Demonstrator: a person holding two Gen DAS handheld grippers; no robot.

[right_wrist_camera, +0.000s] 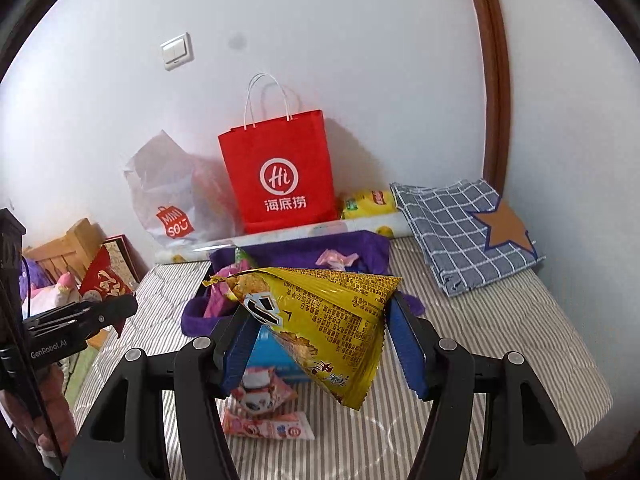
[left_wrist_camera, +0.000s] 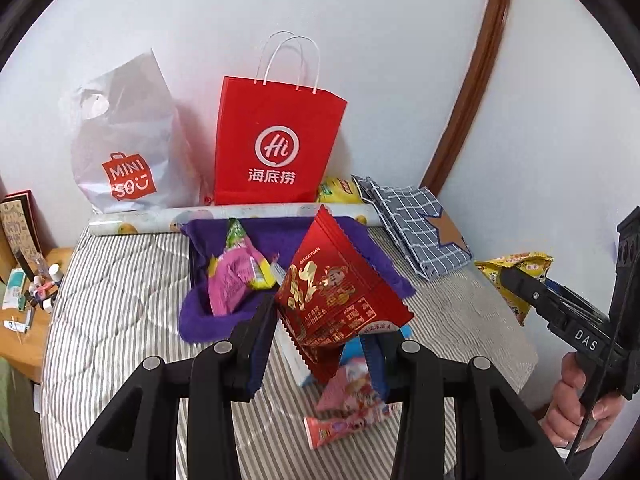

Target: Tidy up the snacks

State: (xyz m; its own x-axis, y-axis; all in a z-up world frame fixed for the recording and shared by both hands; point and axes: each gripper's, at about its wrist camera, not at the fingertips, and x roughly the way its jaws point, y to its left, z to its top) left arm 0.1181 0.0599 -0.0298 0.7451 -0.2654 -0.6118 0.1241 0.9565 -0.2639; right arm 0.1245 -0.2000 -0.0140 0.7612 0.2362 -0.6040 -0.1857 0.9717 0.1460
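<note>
My left gripper [left_wrist_camera: 320, 344] is shut on a red snack packet [left_wrist_camera: 340, 292] and holds it above the striped bed. My right gripper [right_wrist_camera: 320, 344] is shut on a yellow snack packet [right_wrist_camera: 328, 320], also seen at the right of the left wrist view [left_wrist_camera: 516, 276]. Beyond both lies a dark bin lined with purple cloth [left_wrist_camera: 280, 240], holding a pink and yellow packet [left_wrist_camera: 236, 276]. Pink packets [left_wrist_camera: 348, 412] and a blue and white box [right_wrist_camera: 276, 356] lie on the bed under the grippers.
A red paper bag [left_wrist_camera: 276, 144] and a white Miniso plastic bag [left_wrist_camera: 124, 148] stand against the wall. A yellow pack [left_wrist_camera: 340, 192] and a rolled sheet [left_wrist_camera: 224, 216] lie behind the bin. A folded checked cloth [right_wrist_camera: 468, 232] lies right. A cluttered wooden table [left_wrist_camera: 24, 320] stands left.
</note>
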